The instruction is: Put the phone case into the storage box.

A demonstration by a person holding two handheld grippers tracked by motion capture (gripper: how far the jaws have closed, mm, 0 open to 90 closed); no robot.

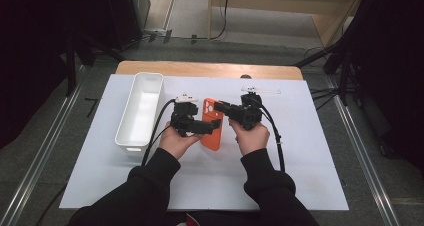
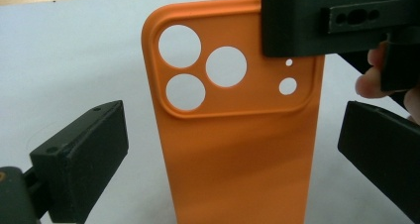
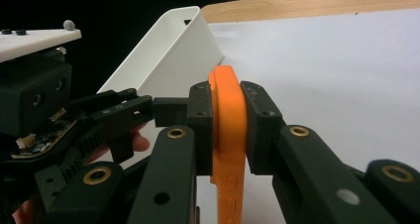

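Observation:
An orange phone case [image 1: 211, 138] with round camera holes is held over the white sheet in the middle of the table. My right gripper [image 1: 220, 106] is shut on its top corner; in the right gripper view its pads [image 3: 200, 120] press both faces of the case [image 3: 228, 100]. My left gripper [image 1: 209, 127] reaches in from the left at the case's middle. In the left gripper view its jaws stand wide apart on either side of the case [image 2: 237, 149], touching neither edge. The right gripper's jaw [image 2: 322, 21] covers the case's upper right corner there.
A long white bin [image 1: 141, 108] stands left of the hands, close to the left gripper's body. The white sheet [image 1: 300, 151] covers most of the wooden table [image 1: 210, 68]. Both forearms in black sleeves come in from the front edge.

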